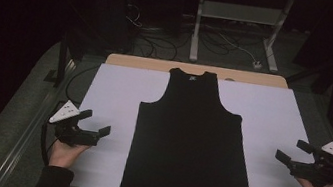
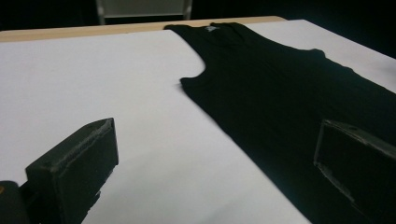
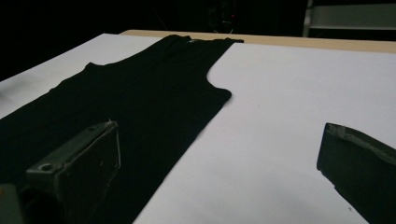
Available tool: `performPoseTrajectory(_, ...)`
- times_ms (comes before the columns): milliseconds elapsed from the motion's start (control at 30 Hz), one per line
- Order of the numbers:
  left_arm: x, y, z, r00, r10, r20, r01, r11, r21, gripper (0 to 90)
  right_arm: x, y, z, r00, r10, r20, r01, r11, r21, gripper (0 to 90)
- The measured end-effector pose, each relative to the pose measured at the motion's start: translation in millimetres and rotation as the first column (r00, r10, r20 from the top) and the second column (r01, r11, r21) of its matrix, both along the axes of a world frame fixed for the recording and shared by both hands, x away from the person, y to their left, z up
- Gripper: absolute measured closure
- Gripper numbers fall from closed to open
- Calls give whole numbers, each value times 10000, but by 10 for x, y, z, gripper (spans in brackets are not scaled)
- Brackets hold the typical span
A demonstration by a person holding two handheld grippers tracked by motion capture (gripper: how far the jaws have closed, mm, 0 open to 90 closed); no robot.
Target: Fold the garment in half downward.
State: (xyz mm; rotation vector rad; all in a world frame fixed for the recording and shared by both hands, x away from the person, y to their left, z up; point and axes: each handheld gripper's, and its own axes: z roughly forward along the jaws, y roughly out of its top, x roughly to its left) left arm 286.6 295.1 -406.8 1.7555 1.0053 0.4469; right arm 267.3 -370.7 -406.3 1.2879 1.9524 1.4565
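A black tank top (image 1: 187,142) lies flat and face up in the middle of the white surface (image 1: 114,90), neck toward the far edge, hem hanging a little over the near edge. I hold my left gripper (image 1: 94,123) just off its left side and my right gripper (image 1: 292,151) off its right side, both apart from the cloth. The jaws of each stand wide and released, with nothing between them. As I judge it, the work on the garment has not begun: no fold shows, both sides and straps lie spread. All the handling is left, starting with a first grasp at an edge.
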Motion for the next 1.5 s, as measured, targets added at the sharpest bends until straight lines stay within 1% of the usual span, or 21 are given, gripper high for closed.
performPoseTrajectory(33,-4,-16,8,10000,66,65,-67,9999,148,0,-2,-1,5,10000,-29,42,29,10000,-3,0)
performPoseTrajectory(67,-3,-20,15,9999,74,126,-77,9997,213,0,-5,-2,10,10000,-43,40,43,10000,-11,0)
performPoseTrajectory(167,17,-16,16,9997,204,107,-204,9998,22,0,3,11,23,9999,-99,119,100,9999,-82,0)
performPoseTrajectory(233,31,-14,18,9996,250,88,-252,9995,191,0,13,24,28,9999,-94,99,96,9998,-152,0)
performPoseTrajectory(300,40,-14,21,9996,269,61,-270,9994,232,0,19,31,29,9999,-75,76,76,9998,-178,0)
performPoseTrajectory(400,72,-3,60,9993,386,1,-386,9985,390,0,53,57,43,10000,-12,17,13,9995,-323,0)
performPoseTrajectory(500,95,1,115,9989,451,132,-455,9985,302,0,82,86,76,10000,78,18,-77,9989,-455,0)
performPoseTrajectory(567,109,-12,136,9993,349,148,-352,9990,265,0,95,96,87,9999,136,7,-135,9987,-501,0)
performPoseTrajectory(667,129,-40,155,9997,226,62,-228,9992,330,0,150,122,141,9996,257,-94,-262,9976,-638,0)
performPoseTrajectory(733,148,-84,179,9999,72,96,-76,9991,427,0,177,122,167,9995,290,-113,-296,9977,-604,0)
performPoseTrajectory(833,170,-111,201,10000,-11,65,8,9990,444,0,217,128,198,9993,335,-146,-344,9974,-634,0)
performPoseTrajectory(867,182,-125,215,10000,-47,37,45,9990,448,0,229,133,208,9992,372,-163,-381,9974,-605,0)
performPoseTrajectory(900,206,-148,247,9998,-187,29,186,9982,568,0,242,137,219,9990,419,-133,-427,9971,-625,0)
performPoseTrajectory(1033,240,-173,298,9994,-336,18,335,9980,536,0,281,167,265,9981,587,-175,-597,9961,-654,0)
performPoseTrajectory(1067,266,-181,331,9991,-415,21,413,9975,575,0,289,174,278,9978,621,-218,-635,9956,-690,0)
performPoseTrajectory(1167,286,-192,360,9990,-457,30,454,9971,615,0,325,191,320,9968,723,-329,-746,9941,-783,0)
performPoseTrajectory(1267,323,-202,395,9990,-455,-45,457,9971,611,0,368,205,370,9959,798,-419,-829,9933,-799,0)
performPoseTrajectory(1400,342,-214,417,9985,-548,-94,552,9968,571,0,431,232,457,9950,919,-393,-952,9912,-924,0)
performPoseTrajectory(1433,348,-221,420,9983,-569,-97,574,9971,492,0,448,238,480,9946,958,-387,-991,9905,-957,0)
performPoseTrajectory(1467,370,-234,423,9977,-639,-217,650,9965,520,0,467,245,501,9946,963,-378,-996,9899,-1009,0)
performPoseTrajectory(1500,381,-246,423,9976,-655,-222,666,9964,521,0,488,252,521,9943,990,-384,-1025,9894,-1031,0)
